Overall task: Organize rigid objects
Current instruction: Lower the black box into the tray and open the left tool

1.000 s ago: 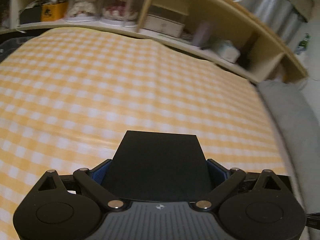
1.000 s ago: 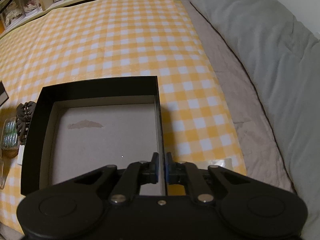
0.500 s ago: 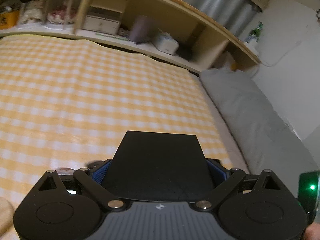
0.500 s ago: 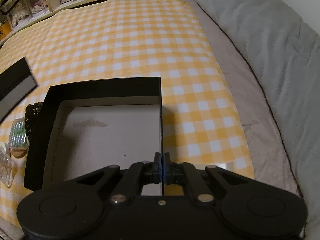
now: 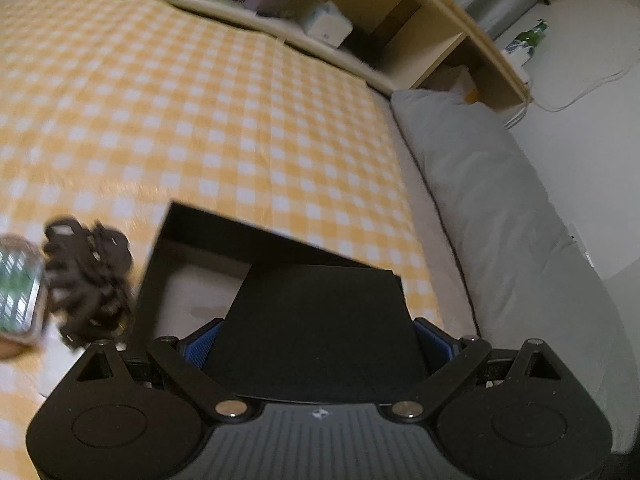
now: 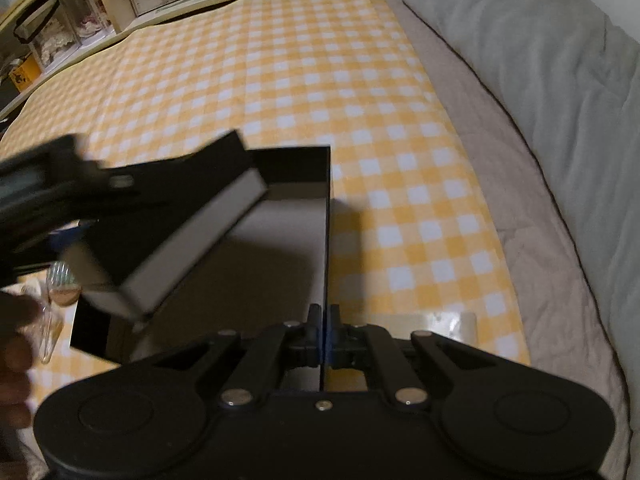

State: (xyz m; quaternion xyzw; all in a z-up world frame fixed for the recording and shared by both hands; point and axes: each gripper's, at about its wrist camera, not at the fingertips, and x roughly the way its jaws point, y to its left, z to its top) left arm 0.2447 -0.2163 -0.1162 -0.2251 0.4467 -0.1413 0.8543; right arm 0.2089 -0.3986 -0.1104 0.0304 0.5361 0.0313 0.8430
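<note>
A black lid (image 5: 320, 320) sits between the blue pads of my left gripper (image 5: 316, 332), which is shut on its two sides. In the right wrist view the lid (image 6: 172, 232) hangs tilted over the left part of an open black box (image 6: 280, 168), showing its grey inner rim, with the left gripper (image 6: 36, 200) blurred behind it. The box (image 5: 188, 248) lies on the yellow checked cloth (image 6: 280, 80) and its grey floor is bare. My right gripper (image 6: 325, 320) is shut on the box's right wall near the front corner.
Left of the box lie a black hair claw (image 5: 88, 276) and a clear case with green contents (image 5: 16, 292). A grey duvet (image 6: 540, 80) runs along the right. Wooden shelves (image 5: 400, 12) line the far edge. A hand (image 6: 12, 340) shows at the lower left.
The left gripper has carried the lid to the right, from over bare cloth to above the open box. In the right wrist view the lid came in from the left. The right gripper stayed put.
</note>
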